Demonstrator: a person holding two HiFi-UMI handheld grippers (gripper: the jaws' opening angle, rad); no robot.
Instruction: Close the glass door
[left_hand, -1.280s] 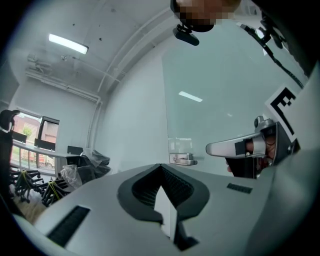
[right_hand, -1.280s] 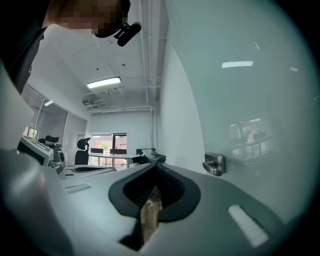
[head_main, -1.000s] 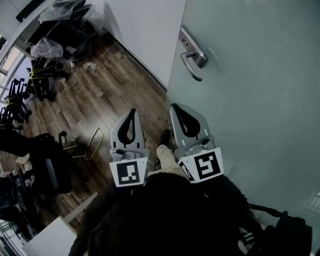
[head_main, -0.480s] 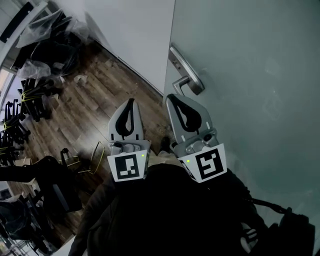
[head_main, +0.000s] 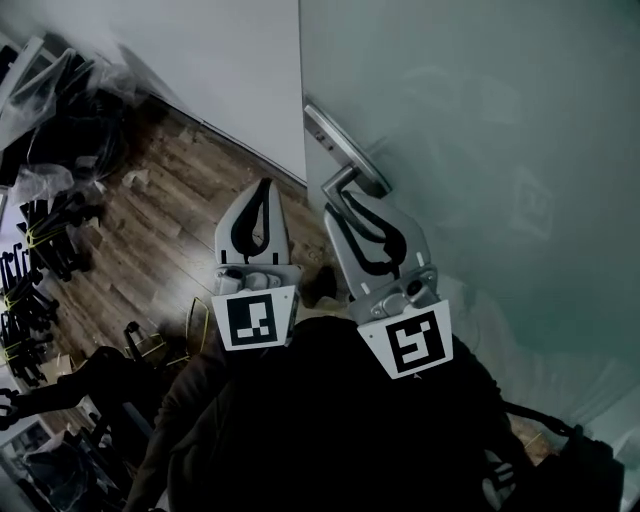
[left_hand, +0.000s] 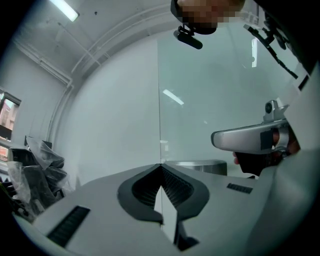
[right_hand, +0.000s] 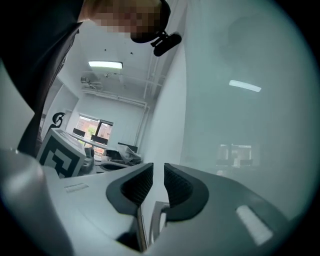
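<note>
Head view: frosted glass door (head_main: 480, 120) fills the right and top of frame, its free edge running down the centre beside a white wall (head_main: 220, 60). The metal door handle (head_main: 345, 162) sits upper centre, near that edge. Both grippers are side by side in mid frame, pointing up-frame. The right gripper (head_main: 347, 203) has its tip just under the lever end, and I can't tell from here whether it touches. The left gripper (head_main: 262, 188) is over the wood floor (head_main: 150, 220), clear of the door. Black chairs (head_main: 40, 230) are stacked along the left edge.

Left gripper view adds what the head view can't. The jaws are clenched, tips meeting, with nothing held. The door edge is a vertical line straight ahead, with the lever in side profile at right of frame, apart from this gripper.

Right gripper view: jaws parted by a thin slit with nothing in it, so no grasp. The door pane takes the whole right half. The handle doesn't show here at all; only the other two views have it. At left of frame are the left gripper's marker cube (right_hand: 60, 152) and, further back, a window (right_hand: 92, 132) that neither other view shows.
</note>
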